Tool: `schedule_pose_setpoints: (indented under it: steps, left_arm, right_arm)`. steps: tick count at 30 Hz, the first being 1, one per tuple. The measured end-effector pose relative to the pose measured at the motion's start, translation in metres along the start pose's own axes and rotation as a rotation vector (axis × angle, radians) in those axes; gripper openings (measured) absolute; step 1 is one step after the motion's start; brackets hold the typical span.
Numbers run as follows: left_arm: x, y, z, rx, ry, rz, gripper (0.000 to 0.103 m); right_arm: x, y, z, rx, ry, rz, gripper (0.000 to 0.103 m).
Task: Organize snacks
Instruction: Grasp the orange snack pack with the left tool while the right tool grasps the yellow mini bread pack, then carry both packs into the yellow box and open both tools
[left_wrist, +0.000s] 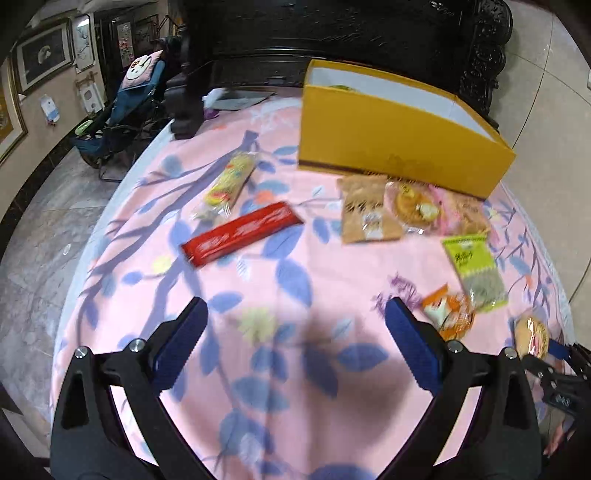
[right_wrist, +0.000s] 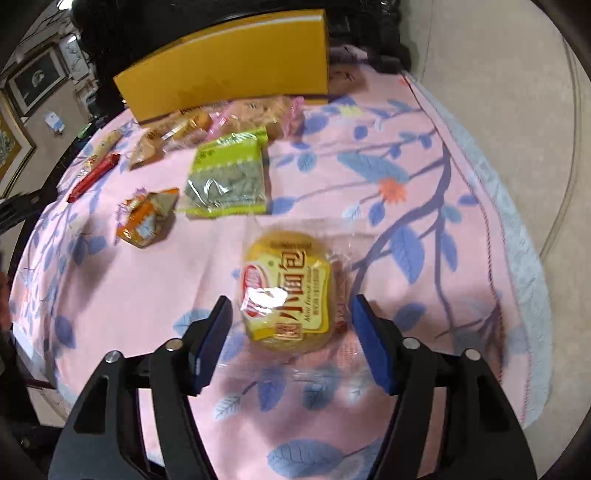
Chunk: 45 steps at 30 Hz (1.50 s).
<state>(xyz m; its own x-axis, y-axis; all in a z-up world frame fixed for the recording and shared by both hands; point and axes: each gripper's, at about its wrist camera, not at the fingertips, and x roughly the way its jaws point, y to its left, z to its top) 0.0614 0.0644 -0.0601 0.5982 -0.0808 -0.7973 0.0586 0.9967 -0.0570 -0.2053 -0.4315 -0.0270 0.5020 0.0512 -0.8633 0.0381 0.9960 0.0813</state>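
Right claw (right_wrist: 290, 325): hanging released, its blue pads standing either side of the mini bread pack (right_wrist: 290, 291) and not pressing on it.
Left claw (left_wrist: 295, 332): spread wide and released, nothing between its pads, only the pink leaf-print cloth (left_wrist: 258, 406) lying on the surface beneath.
Mini bread pack: lying flat on the cloth, well in front of the yellow box (right_wrist: 229, 62), and it is the nearest snack to the right claw.
Orange wrapper (right_wrist: 147, 218): sitting in front of the yellow box too, nearer than the green bag and off to its left.
Green bag (right_wrist: 229, 177): lying between the mini bread pack and the yellow box, in clear view and flat.
Red bar (left_wrist: 242, 232): resting at a slant, in front of the yellow box and off to its left.
Yellow noodle-like pack (left_wrist: 231, 181): just beyond the red bar, left of the yellow box.
Brown pouch (left_wrist: 367, 210): lying right at the foot of the yellow box, with more blurred packets bunching beside it.
Yellow box: standing open-topped at the far side of the cloth, white inside.
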Motion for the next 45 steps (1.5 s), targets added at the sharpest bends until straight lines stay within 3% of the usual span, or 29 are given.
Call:
schedule_pose_setpoints:
  steps: [2,5,8,14,19,25,26,27,29,36,45]
  left_arm:
    - [-0.007,0.006,-0.008,-0.015,0.0,0.011,0.098]
    - [-0.015,0.014,-0.015,-0.04,0.003,0.007,0.098]
    - [-0.017,0.009,-0.02,-0.039,0.015,-0.016,0.098]
    - [0.008,-0.061,-0.024,0.068,0.066,-0.09,0.098]
    - [0.034,-0.124,-0.025,0.23,0.046,-0.048,0.098]
    - [0.062,-0.149,-0.026,0.262,0.071,-0.048,0.097]
    - [0.065,-0.148,-0.025,0.248,0.07,-0.049,0.096]
    - [0.069,-0.146,-0.025,0.229,0.074,-0.051,0.08]
    - [0.071,-0.139,-0.024,0.181,0.059,-0.074,0.063]
    - [0.061,-0.124,-0.023,0.132,0.036,-0.095,0.051]
    - [0.025,-0.108,-0.017,0.105,-0.012,-0.13,0.051]
  right_arm:
    - [0.005,-0.001,0.002,0.01,-0.051,0.006,0.072]
    - [0.009,-0.001,0.01,0.018,-0.12,-0.007,0.054]
    - [0.017,0.002,0.024,0.028,-0.124,0.018,0.053]
    - [0.024,0.011,0.028,-0.008,-0.152,-0.002,0.055]
    - [0.023,0.005,0.028,0.0,-0.146,0.035,0.055]
    - [0.022,0.007,0.026,-0.01,-0.149,0.029,0.057]
    - [0.022,0.007,0.026,-0.011,-0.149,0.029,0.057]
    - [0.022,0.006,0.026,-0.009,-0.149,0.032,0.057]
    - [0.022,0.005,0.026,-0.004,-0.15,0.04,0.057]
    - [0.018,0.001,0.024,0.045,-0.159,0.061,0.053]
    - [0.0,0.015,0.031,0.017,-0.186,0.079,0.053]
